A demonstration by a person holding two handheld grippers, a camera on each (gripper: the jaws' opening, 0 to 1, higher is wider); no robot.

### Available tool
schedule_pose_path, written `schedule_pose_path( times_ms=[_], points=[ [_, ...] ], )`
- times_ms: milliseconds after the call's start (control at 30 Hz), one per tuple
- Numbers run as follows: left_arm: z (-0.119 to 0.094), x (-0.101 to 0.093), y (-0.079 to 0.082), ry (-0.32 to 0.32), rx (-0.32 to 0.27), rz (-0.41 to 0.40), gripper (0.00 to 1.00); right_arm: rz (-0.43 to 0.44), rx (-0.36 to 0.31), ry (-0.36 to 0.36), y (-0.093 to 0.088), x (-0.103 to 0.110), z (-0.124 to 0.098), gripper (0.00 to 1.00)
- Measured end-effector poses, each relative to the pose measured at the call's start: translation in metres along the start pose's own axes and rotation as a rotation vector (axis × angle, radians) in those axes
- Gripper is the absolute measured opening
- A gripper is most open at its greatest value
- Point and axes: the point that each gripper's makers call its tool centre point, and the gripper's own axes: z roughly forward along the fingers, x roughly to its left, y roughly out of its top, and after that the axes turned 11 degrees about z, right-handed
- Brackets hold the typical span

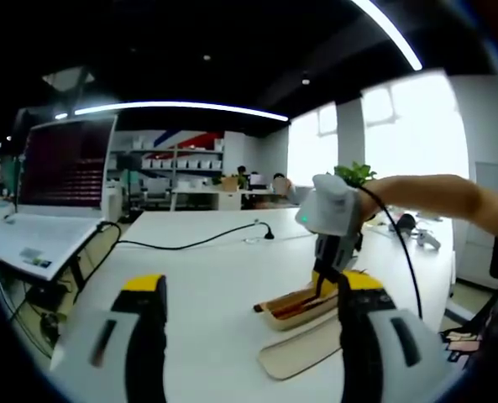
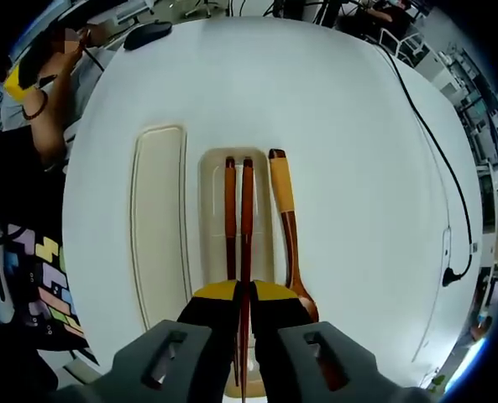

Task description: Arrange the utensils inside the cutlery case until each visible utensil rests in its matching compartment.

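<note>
Right claw: you are pinching a chopstick, bottom centre of the right gripper view | case mid-frame on the worktop, second chopstick lying inside | spoon just right, lid left | left claw: you are holding it wide, gripping nothing.
</note>
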Motion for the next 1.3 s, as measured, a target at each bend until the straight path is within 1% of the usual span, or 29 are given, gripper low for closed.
schedule_pose_path(
  times_ms=[333,533,700,900,967,1067,1133,1233,1300],
  points=[
    [0.000,0.002,0.001,0.001,-0.004,-0.004,0.88,-0.004,0.003,-0.008,0.000,-0.001,0.004,0.03],
    [0.000,0.002,0.001,0.002,-0.004,-0.004,0.88,0.015,0.002,-0.018,0.001,-0.004,0.001,0.07],
    [0.000,0.002,0.000,0.000,-0.003,-0.003,0.88,0.038,-0.038,-0.012,0.005,-0.006,-0.006,0.08],
    [0.000,0.002,0.000,-0.001,-0.002,-0.003,0.88,0.060,-0.066,-0.020,0.002,-0.013,-0.013,0.10],
    [0.001,0.002,-0.001,-0.001,-0.001,-0.003,0.88,0.082,-0.089,-0.021,0.001,-0.018,-0.016,0.10],
    [0.002,0.003,-0.002,-0.004,-0.001,-0.030,0.87,0.103,-0.110,-0.025,-0.003,-0.024,-0.023,0.11],
    [0.003,0.002,-0.004,-0.007,0.005,-0.033,0.87,0.132,-0.168,-0.018,0.001,-0.030,-0.027,0.12],
    [0.004,0.001,-0.007,-0.004,0.015,-0.028,0.87,0.172,-0.167,-0.028,-0.010,-0.040,-0.030,0.12],
    [0.005,0.002,-0.007,0.000,0.014,-0.044,0.86,0.210,-0.176,-0.044,-0.019,-0.047,-0.031,0.12]
  ],
)
